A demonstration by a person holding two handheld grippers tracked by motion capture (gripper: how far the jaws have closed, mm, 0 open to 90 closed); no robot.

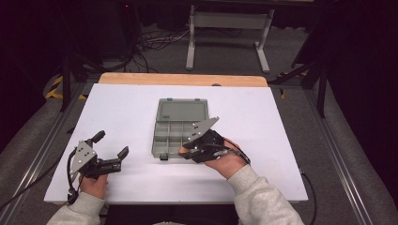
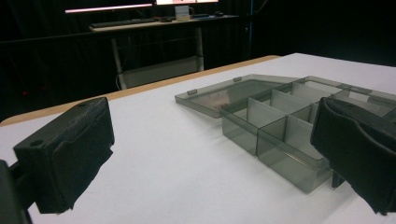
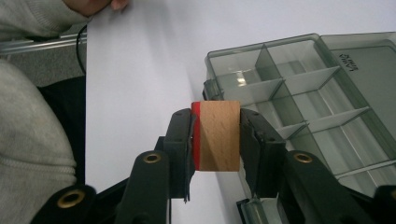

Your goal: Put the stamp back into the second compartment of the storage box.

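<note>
A smoky grey compartment box (image 1: 155, 140) lies open in the middle of the white table, its lid (image 1: 183, 110) folded flat on the far side. Its compartments look empty in the right gripper view. My right gripper (image 3: 216, 122) is shut on a small wooden block (image 3: 219, 136) with a red face, holding it just above the box's (image 3: 280, 84) near edge. In the high view the right gripper (image 1: 184, 151) sits at the box's near right corner. My left gripper (image 1: 111, 144) rests open at the table's near left, jaws wide apart, facing the box (image 2: 261, 135).
The white table top (image 1: 117, 108) has a wooden strip (image 1: 183, 78) along its far edge. Beyond it stand a desk frame (image 1: 230, 28) and floor cables (image 1: 155, 42). A grey sleeve (image 3: 32, 140) lies left of the right gripper.
</note>
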